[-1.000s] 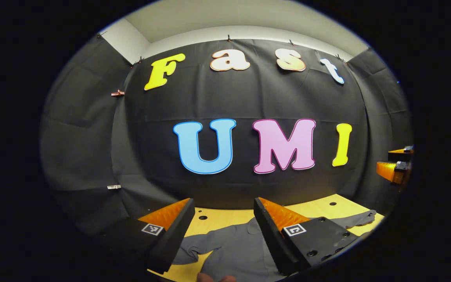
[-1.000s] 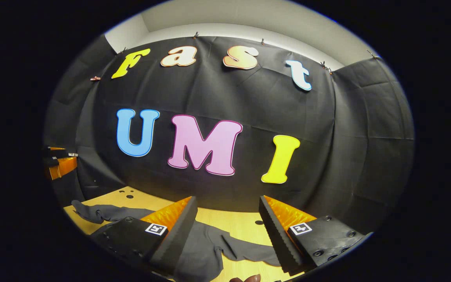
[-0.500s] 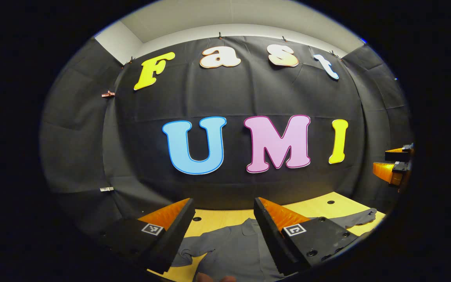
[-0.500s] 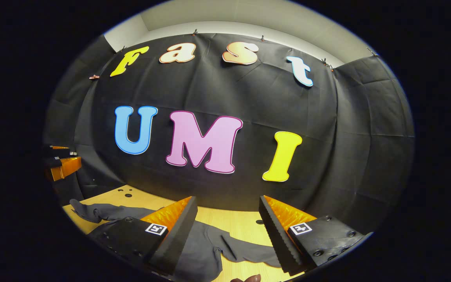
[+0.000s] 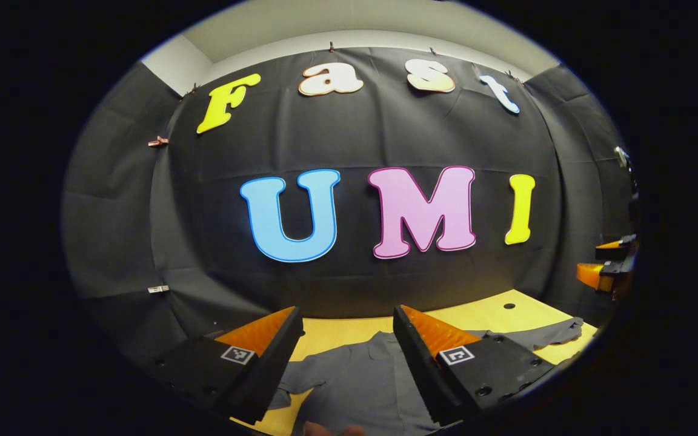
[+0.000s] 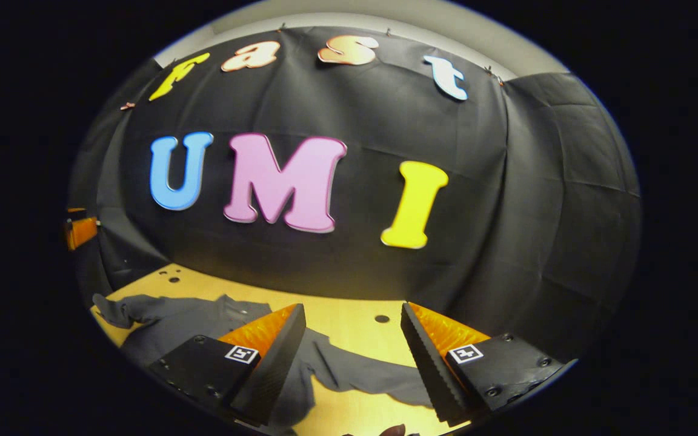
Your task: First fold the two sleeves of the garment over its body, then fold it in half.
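Garment (image 5: 355, 378): dark grey shirt, laid flat on the yellow wooden table (image 5: 476, 318), collar toward the booth's black cloth wall (image 5: 355, 139), sleeves spread out to either side. No fold is made yet, by the look of it.

Nearest to the garment, left gripper (image 5: 348, 363): fingers wide apart, holding nothing, raised above the shirt's body. Between them, in the left gripper view, lie the collar and chest; one sleeve (image 5: 288, 384) runs under and past the finger on that view's left, and the other sleeve (image 5: 543, 336) trails off to the far side.

Right gripper (image 6: 352, 363): fingers likewise wide apart and empty, hovering above the garment (image 6: 191, 321). In the right gripper view a sleeve (image 6: 361, 378) stretches across the table between its two fingers, its long axis running crosswise to them, with the shirt's body off to that view's left.

Judgement: this sleeve lies just below and ahead of the right gripper, which is the nearer hand to it; the coming move likely calls for a descent onto the sleeve end, then a carry sideways toward the body.

Beyond the garment: bare tabletop with small round holes (image 6: 382, 318), then the cloth wall rising behind. The other gripper shows far off at each view's edge (image 5: 609, 266) (image 6: 81, 230).
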{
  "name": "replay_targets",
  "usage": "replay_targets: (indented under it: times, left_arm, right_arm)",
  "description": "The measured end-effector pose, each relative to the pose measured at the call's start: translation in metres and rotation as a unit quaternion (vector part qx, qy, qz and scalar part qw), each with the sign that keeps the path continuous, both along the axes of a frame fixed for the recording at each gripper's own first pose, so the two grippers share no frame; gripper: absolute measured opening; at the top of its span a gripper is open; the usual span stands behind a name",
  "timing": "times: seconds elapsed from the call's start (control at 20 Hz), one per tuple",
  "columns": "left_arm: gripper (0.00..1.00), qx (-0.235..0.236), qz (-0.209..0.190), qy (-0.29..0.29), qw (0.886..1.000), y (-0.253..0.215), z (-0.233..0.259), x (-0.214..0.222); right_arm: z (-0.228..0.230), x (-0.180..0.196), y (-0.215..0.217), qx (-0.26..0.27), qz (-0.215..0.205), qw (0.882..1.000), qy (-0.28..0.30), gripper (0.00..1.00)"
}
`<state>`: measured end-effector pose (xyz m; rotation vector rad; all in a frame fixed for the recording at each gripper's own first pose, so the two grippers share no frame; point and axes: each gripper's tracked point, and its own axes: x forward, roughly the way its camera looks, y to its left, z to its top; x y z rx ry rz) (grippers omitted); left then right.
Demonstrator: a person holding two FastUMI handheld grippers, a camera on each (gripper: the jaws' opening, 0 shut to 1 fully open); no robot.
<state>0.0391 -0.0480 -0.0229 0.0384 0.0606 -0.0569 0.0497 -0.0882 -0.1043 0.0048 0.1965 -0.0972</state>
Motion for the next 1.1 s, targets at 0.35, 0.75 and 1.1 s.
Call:
replay_targets:
  times: [0.35,0.75,1.1]
  left_arm:
    - [0.94,0.007,-0.001,0.023,1.000,-0.013,-0.013,0.003]
    - [0.94,0.015,0.020,0.051,0.998,-0.018,-0.028,0.007]
    - [0.94,0.037,0.049,0.075,0.995,-0.026,-0.039,0.012]
  right_arm:
    - [-0.130,0.016,-0.099,0.027,-0.075,0.990,0.116,0.98]
    - [-0.258,0.023,-0.156,0.056,-0.127,0.962,0.233,0.98]
    - [-0.331,0.022,-0.174,0.095,-0.131,0.939,0.303,0.98]
